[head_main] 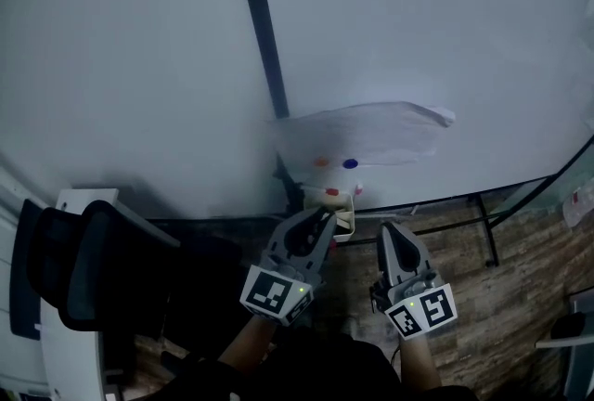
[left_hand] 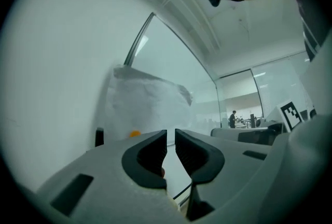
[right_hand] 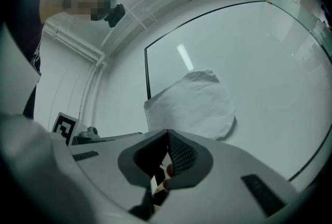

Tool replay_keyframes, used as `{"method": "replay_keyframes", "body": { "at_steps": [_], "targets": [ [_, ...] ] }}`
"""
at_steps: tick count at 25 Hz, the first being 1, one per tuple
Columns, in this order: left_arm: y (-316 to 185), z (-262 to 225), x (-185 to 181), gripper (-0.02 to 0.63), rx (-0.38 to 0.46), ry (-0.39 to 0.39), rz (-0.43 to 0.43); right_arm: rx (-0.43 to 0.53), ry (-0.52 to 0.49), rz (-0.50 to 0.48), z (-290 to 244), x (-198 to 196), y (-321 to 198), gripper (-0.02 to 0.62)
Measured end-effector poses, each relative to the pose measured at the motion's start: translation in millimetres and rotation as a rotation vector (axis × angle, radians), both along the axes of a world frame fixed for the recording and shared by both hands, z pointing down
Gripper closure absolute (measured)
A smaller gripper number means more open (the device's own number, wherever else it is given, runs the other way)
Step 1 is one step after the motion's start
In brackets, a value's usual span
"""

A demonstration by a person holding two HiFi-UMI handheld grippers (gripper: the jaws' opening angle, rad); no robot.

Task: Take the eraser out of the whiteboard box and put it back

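Office: whiteboard [head_main: 418, 37], desk chair [head_main: 88, 274]

We locate the whiteboard box [head_main: 344, 225] at the bottom edge of the whiteboard [head_main: 418, 37], just right of the board's dark vertical frame strip. It is a small, cream-coloured holder, open at the top and set upright against the lower margin of the whiteboard. In the head view only its right wall and part of its rim are exposed, and the rest is covered. Red-tipped items [head_main: 332, 193] stand in the box and rise above its rim, close to the whiteboard's surface. We cannot identify the eraser in any view. Whether it lies inside the box or away from the whiteboard cannot be told.
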State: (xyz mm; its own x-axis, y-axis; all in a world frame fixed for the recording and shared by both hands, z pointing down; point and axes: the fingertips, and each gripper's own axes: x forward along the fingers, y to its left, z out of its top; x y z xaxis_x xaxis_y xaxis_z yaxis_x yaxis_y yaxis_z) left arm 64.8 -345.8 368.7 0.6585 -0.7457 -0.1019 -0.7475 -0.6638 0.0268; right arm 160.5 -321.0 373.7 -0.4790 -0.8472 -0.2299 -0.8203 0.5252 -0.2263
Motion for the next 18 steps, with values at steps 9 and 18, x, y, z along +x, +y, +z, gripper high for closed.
{"method": "replay_keyframes", "body": {
  "at_steps": [9,18],
  "targets": [
    [23,-41,-3,0.601,0.142,-0.005,0.033,0.087,0.006,0.008,-27,-9,1,0.592],
    [20,-40,-13,0.601,0.145,0.01,0.019,0.092,0.012,0.012,-28,-12,1,0.592]
  ]
}}
